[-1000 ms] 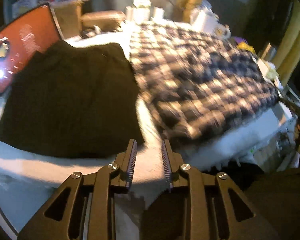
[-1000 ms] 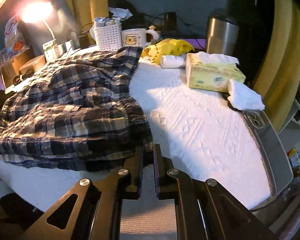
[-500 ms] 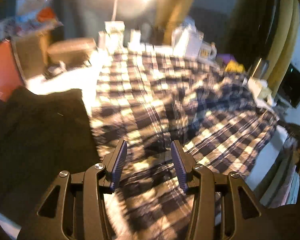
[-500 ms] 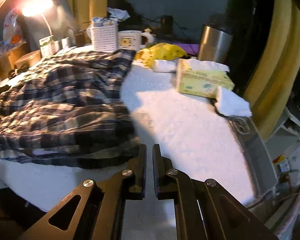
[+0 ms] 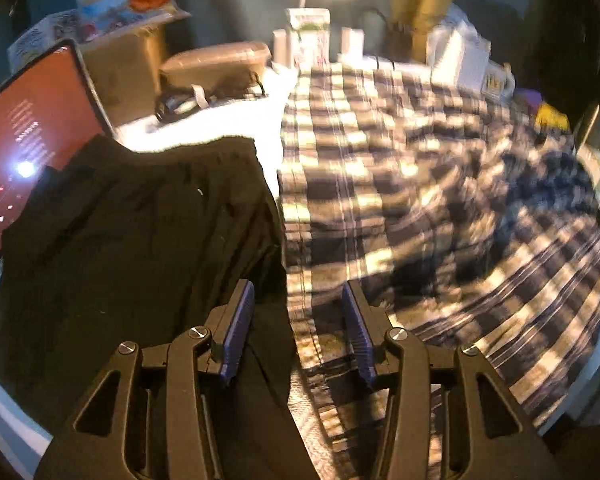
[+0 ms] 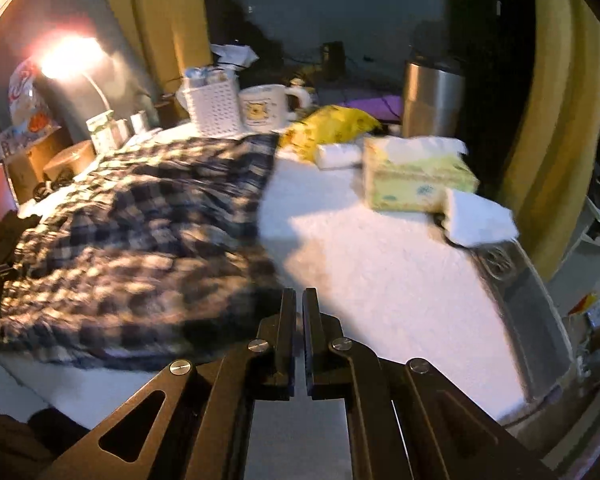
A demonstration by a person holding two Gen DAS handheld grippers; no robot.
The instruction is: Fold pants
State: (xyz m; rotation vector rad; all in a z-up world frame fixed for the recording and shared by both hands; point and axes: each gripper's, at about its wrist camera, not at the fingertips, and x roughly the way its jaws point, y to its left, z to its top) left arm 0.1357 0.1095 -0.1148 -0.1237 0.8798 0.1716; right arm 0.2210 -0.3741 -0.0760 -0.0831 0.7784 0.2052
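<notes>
Plaid pants lie rumpled on white terry cloth.

The plaid pants smear with motion blur in both views, so their folds and hem cannot be traced — their near end runs under the left gripper. The black garment is too dark to read. The tablet is cut by the picture's edge — its text illegible.

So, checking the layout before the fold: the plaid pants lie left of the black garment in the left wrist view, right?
No. In the left wrist view the plaid pants lie right of the black garment, not left.
</notes>
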